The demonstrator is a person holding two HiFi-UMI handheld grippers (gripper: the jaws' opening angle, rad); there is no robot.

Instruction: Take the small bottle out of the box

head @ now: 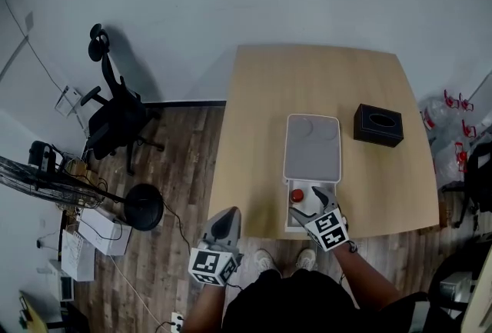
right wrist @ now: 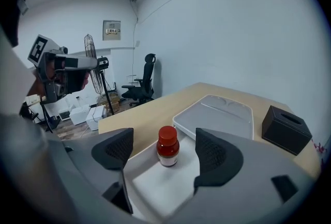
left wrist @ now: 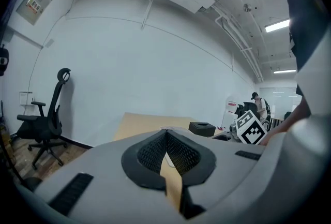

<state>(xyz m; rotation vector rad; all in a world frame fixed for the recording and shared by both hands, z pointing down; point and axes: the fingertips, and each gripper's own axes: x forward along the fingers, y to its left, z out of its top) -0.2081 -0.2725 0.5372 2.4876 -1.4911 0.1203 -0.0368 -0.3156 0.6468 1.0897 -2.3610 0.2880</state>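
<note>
Inside the open box (right wrist: pixel 155 187), the small bottle (right wrist: pixel 168 146) stood upright. The right gripper (right wrist: pixel 164 154) sat spread wide either side of it, not touching; left gripper (left wrist: pixel 166 153) was closed, empty; looked like the reach step; next move probably needed a squeeze on the body, then a straight lift.

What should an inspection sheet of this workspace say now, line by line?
Surface: wooden table.
Job's things: small red-capped bottle upright in open white box.
Clutter: lid beyond the box; black tissue box to its right.
Grippers: right gripper, jaws open either side of bottle, not touching; left gripper, jaws shut, empty, beside table.
Cables: one cable on wood floor.
Surroundings: office chair, fan.
</note>
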